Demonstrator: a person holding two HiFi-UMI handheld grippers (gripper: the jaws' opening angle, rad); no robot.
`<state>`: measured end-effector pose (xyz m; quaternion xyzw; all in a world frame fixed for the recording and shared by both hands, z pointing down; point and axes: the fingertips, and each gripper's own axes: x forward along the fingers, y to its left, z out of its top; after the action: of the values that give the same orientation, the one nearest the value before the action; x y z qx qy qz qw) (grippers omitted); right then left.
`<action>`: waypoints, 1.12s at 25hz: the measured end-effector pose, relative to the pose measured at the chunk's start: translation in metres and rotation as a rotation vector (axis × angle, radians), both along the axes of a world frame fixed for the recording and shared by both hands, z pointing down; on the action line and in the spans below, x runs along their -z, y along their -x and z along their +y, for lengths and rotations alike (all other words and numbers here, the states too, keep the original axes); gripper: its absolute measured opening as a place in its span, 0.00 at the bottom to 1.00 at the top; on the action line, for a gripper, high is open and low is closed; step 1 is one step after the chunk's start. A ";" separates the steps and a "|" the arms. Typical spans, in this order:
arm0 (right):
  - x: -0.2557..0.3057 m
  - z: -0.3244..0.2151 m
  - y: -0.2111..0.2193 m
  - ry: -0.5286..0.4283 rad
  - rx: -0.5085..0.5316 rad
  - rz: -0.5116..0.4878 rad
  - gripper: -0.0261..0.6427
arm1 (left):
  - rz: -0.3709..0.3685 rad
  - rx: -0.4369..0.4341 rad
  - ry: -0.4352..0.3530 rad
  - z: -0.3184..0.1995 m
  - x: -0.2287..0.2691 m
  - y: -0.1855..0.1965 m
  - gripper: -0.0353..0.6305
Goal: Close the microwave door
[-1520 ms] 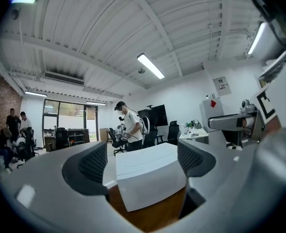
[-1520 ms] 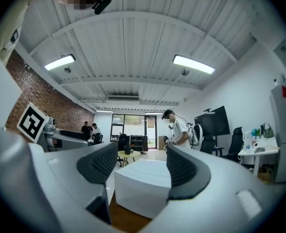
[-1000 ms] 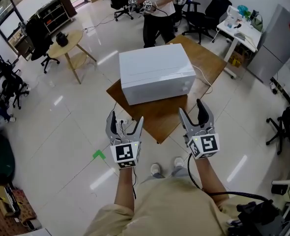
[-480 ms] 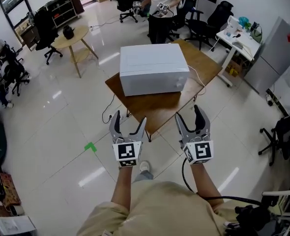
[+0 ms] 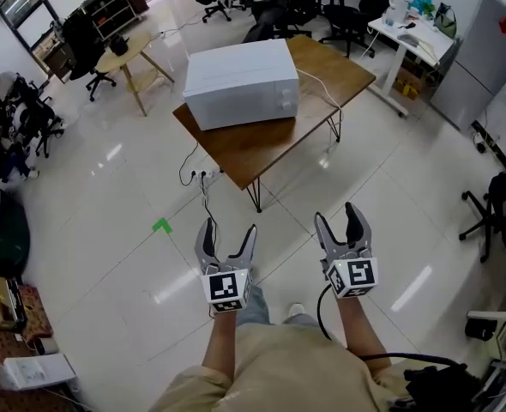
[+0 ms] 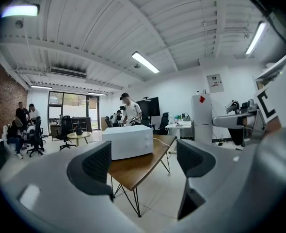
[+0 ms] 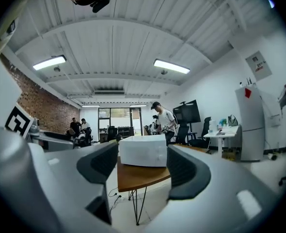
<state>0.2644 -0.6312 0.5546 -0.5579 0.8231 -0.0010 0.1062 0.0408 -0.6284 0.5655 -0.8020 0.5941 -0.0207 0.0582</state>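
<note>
A white microwave [image 5: 241, 82] stands on a brown wooden table [image 5: 270, 140] well ahead of me; its door looks shut flat against the body. The same microwave [image 6: 127, 141] shows small between the jaws in the left gripper view, and the microwave [image 7: 144, 157] also in the right gripper view. My left gripper [image 5: 226, 238] and right gripper [image 5: 340, 222] hang side by side over the white floor, far short of the table. Both stand open with nothing between their fingers.
A white cable [image 5: 328, 101] runs from the microwave over the table's right side. A power strip and cord [image 5: 203, 178] lie on the floor by the table's legs. A round wooden table [image 5: 129, 54], office chairs, a white desk [image 5: 412, 37] and people stand further back.
Both grippers have drawn back from the table's front edge and sunk lower; the table and microwave now lie much farther off. The jaws stay open.
</note>
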 end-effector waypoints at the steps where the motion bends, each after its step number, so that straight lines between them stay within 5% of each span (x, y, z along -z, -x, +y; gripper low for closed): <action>1: 0.010 0.006 -0.006 -0.012 -0.004 -0.002 0.50 | -0.005 0.002 -0.005 0.009 0.006 -0.003 0.70; 10: 0.058 0.079 -0.009 -0.137 0.004 -0.051 0.50 | -0.001 0.043 -0.131 0.085 0.061 0.013 0.67; 21: 0.066 0.114 0.092 -0.068 0.078 0.014 0.50 | 0.006 0.015 -0.149 0.135 0.072 0.075 0.65; 28: 0.101 0.138 0.140 -0.171 0.149 0.029 0.50 | 0.067 0.062 -0.149 0.148 0.081 0.121 0.62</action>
<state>0.1245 -0.4932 0.4536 -0.4841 0.8608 0.0691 0.1412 -0.0798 -0.4806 0.4842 -0.7768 0.6203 0.0488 0.0971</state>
